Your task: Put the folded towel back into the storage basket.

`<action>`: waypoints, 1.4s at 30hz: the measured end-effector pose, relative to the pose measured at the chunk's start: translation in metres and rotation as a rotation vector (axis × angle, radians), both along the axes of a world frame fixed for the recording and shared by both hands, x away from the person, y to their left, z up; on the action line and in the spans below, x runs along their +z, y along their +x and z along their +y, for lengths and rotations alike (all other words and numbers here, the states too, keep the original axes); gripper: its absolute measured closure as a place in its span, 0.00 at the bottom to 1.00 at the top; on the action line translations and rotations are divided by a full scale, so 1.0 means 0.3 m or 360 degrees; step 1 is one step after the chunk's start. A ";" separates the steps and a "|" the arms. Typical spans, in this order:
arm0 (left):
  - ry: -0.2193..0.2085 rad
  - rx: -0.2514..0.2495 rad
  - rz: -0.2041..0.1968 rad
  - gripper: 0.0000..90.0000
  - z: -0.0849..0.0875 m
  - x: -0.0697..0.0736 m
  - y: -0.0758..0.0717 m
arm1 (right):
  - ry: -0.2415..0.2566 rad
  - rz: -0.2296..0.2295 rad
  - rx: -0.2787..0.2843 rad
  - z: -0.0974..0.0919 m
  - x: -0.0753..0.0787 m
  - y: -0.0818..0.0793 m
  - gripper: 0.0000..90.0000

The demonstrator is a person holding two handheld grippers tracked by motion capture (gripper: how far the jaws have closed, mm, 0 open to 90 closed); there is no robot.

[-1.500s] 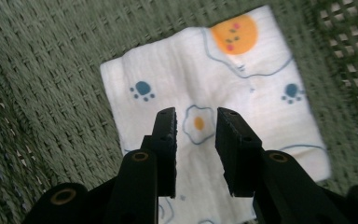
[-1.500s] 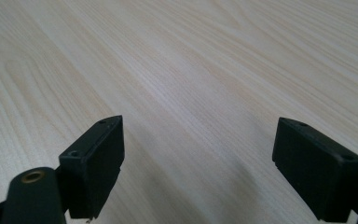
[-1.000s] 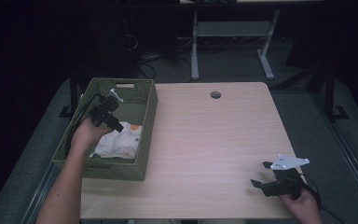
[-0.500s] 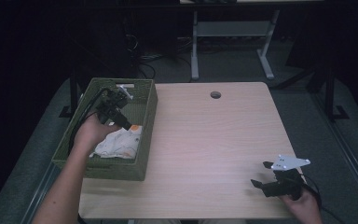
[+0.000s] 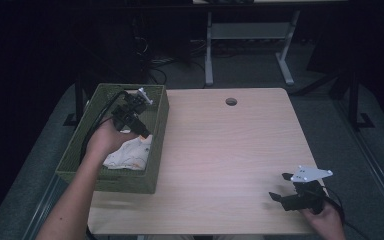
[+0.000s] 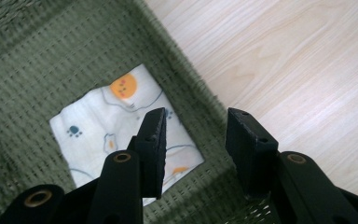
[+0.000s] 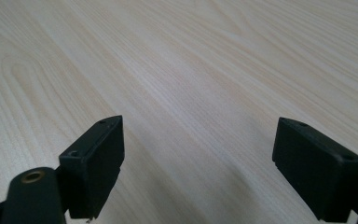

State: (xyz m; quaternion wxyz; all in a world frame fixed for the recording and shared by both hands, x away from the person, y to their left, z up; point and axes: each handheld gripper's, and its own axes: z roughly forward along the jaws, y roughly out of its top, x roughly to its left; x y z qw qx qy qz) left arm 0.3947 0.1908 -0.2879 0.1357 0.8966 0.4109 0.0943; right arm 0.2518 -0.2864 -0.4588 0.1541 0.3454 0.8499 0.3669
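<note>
Shifted toward the far right corner of the woven green rectangular basket: left gripper, jaws partly parted above the white printed cloth inside, probably for grasping; right gripper parked wide-jawed over the pale wooden table.

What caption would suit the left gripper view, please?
Open left gripper poised above a printed cloth in a green woven basket.

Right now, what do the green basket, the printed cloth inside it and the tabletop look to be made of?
Green basket: seemingly woven fabric or fibre, matte, with a coarse visible weave. Printed cloth: probably soft cotton, white with orange and blue cartoon prints, slightly rumpled. Tabletop: pale wood or wood-look laminate, smooth, with grain lines.
</note>
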 end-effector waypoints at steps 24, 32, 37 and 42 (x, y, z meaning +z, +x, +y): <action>-0.0013 -0.0130 -0.0013 0.62 -0.167 -0.024 -0.027 | 0.0008 -0.0002 -0.0004 -0.006 0.001 0.001 0.18; -0.0001 -0.0155 -0.0019 0.61 -0.203 -0.026 -0.030 | 0.0012 -0.0003 -0.0012 -0.006 0.004 -0.005 0.18; -0.0002 -0.0167 -0.0030 0.60 -0.231 -0.029 -0.033 | 0.0012 -0.0003 -0.0011 -0.007 0.004 -0.004 0.18; -0.0021 -0.0181 -0.0036 0.58 -0.266 -0.033 -0.038 | 0.0013 -0.0002 -0.0013 -0.005 0.005 -0.005 0.18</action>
